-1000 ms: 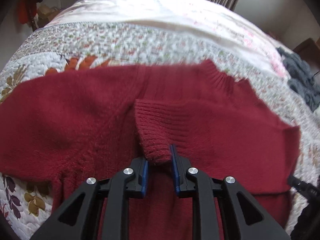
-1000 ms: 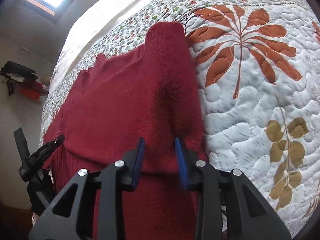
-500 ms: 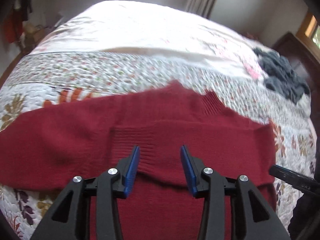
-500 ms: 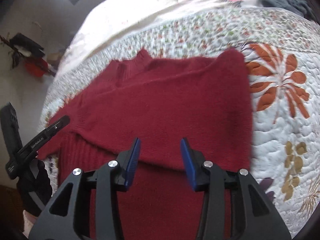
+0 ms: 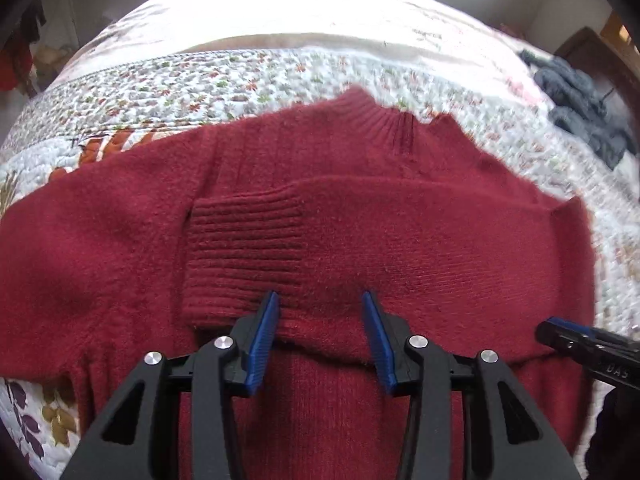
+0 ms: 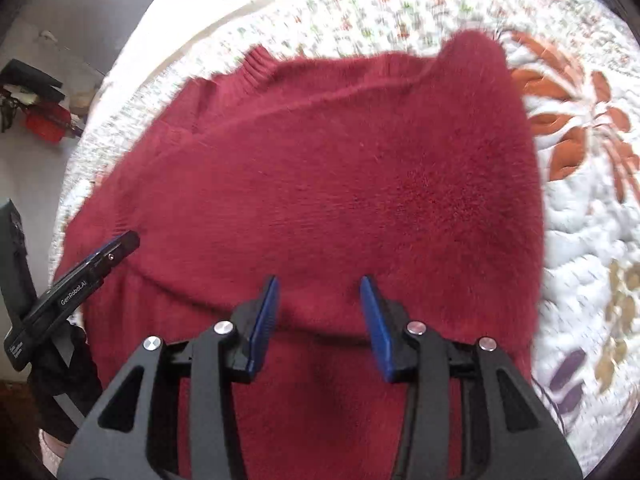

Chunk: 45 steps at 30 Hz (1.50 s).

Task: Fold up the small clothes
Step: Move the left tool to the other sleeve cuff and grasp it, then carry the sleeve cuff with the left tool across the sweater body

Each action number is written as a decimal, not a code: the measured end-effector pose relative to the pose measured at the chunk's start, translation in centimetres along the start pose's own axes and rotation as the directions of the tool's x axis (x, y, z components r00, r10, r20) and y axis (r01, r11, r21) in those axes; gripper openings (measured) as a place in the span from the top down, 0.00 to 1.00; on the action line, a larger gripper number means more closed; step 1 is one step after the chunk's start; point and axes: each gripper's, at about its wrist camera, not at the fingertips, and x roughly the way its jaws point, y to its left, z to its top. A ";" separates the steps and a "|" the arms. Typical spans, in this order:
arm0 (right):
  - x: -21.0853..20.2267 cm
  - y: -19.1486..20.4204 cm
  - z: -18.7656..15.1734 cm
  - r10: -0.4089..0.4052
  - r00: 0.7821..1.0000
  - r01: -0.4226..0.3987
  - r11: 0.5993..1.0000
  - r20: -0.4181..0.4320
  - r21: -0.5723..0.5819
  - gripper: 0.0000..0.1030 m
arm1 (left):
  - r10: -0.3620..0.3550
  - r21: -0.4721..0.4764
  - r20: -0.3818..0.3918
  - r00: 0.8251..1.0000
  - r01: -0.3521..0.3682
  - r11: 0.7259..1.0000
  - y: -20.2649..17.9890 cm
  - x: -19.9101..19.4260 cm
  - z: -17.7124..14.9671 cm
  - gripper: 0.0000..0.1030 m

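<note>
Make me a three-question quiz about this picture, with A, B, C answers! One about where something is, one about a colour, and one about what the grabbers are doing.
1. Where does the sweater lie?
A. on a flowery quilt
B. on a chair
C. in a basket

2. What colour is it?
A. grey
B. dark red
C. yellow

3. How are the left gripper and right gripper?
A. both open
B. both shut
C. one shut

Answers: 1 A, quilt shows all around it. 2 B, the knit is dark red. 3 A, a gap separates each pair of blue pads.
</note>
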 end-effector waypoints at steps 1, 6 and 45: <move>-0.9 0.2 -0.4 0.010 1.000 -0.010 1.000 0.015 -0.007 0.50 | -0.011 -0.014 0.016 1.000 0.011 1.000 0.7 -1.2 -0.1 0.51; -4.4 1.0 -3.3 0.041 0.998 -0.038 0.998 0.051 -0.043 0.47 | 0.022 -0.109 0.102 0.995 -0.011 0.994 7.9 -7.4 -2.3 0.36; -2.1 5.4 -8.6 0.021 1.000 -0.019 0.994 0.021 -0.104 0.45 | 0.265 -0.638 0.233 0.936 -0.058 0.768 36.0 -13.1 -5.0 0.87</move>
